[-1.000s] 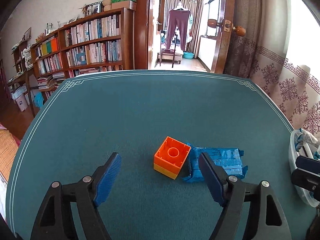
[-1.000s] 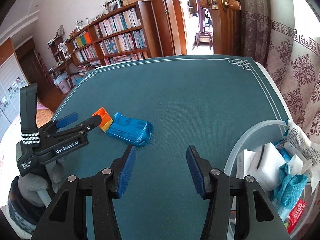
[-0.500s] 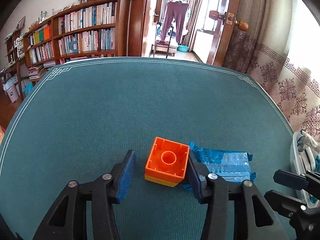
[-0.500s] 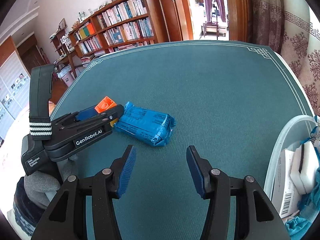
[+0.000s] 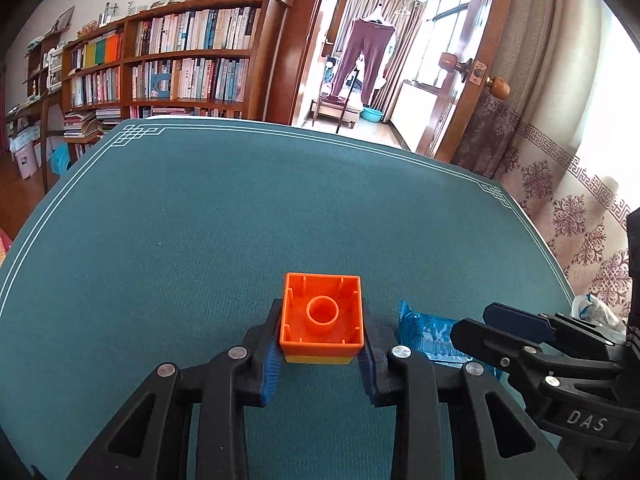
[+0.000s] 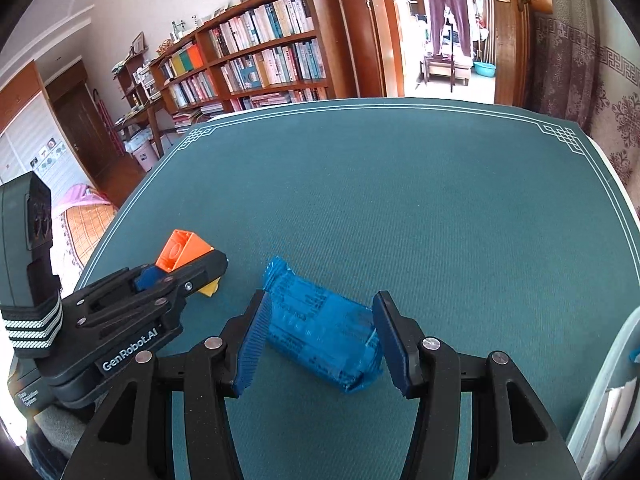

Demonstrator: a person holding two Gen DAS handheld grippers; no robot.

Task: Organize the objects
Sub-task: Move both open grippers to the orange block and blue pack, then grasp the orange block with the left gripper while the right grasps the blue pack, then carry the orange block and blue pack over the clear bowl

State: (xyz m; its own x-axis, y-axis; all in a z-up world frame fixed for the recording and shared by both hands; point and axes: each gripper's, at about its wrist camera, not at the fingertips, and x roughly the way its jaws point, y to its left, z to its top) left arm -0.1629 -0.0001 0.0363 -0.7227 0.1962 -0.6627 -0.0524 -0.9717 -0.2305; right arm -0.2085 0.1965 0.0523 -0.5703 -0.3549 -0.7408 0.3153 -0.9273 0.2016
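— Orange block (image 5: 322, 322) stacked on a yellow one (image 5: 318, 358), hollow underside up, sitting at the near middle of the green counter (image 5: 240, 220).

— And on the left?

— Left tool (image 5: 320, 356) closed on that stack, blue pads pressed against both sides. Seen from the right wrist as well (image 6: 182, 276), with the orange block (image 6: 180, 254) tilted in its tips and the yellow piece (image 6: 209, 289) poking out beneath.

— Just right of it?

— Blue packet (image 6: 320, 328), crinkled wrapper, lying flat on the counter (image 6: 400, 200) near the block. Only partly visible in the left view (image 5: 430, 332), behind the other tool's fingers.

— Right tool?

— Right tool (image 6: 318, 340) spread wide, one pad on each side of the packet, left pad about touching the wrapper, right pad just beside it. Not clamped. Also visible at the right edge of the left view (image 5: 504, 330).

— Far right?

— White basket rim (image 6: 624, 344) at the counter's edge, with papers inside, contents hard to make out.
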